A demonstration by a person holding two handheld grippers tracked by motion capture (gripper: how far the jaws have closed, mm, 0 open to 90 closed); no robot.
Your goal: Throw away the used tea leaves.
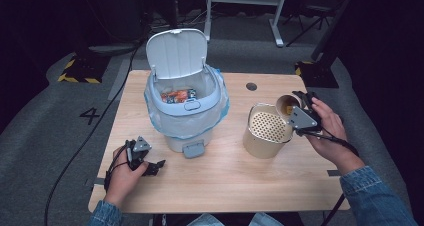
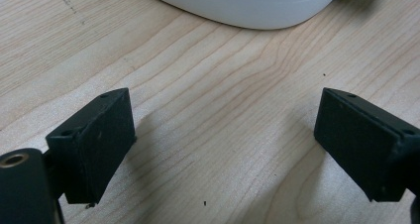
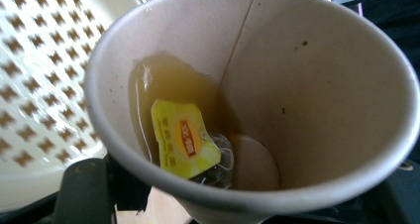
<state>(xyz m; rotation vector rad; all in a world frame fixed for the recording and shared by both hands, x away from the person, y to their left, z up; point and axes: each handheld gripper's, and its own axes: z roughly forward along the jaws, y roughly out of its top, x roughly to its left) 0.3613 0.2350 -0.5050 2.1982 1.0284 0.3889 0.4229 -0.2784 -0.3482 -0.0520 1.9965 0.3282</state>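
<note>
Left tool (image 1: 159, 165) rests on the bench (image 1: 225, 181), spread wide, nothing inside. Right tool (image 1: 299, 106) pinches the paper cup (image 1: 286, 105), tipped sideways, mouth pointing left over the cream strainer pot (image 1: 267, 131) near the bench's right edge.

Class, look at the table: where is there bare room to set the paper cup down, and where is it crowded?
Bare wood lies along the near edge of the table, between the left gripper and the strainer pot, and between bin and pot. It is crowded where the right gripper tilts the paper cup at the pot's rim.
</note>
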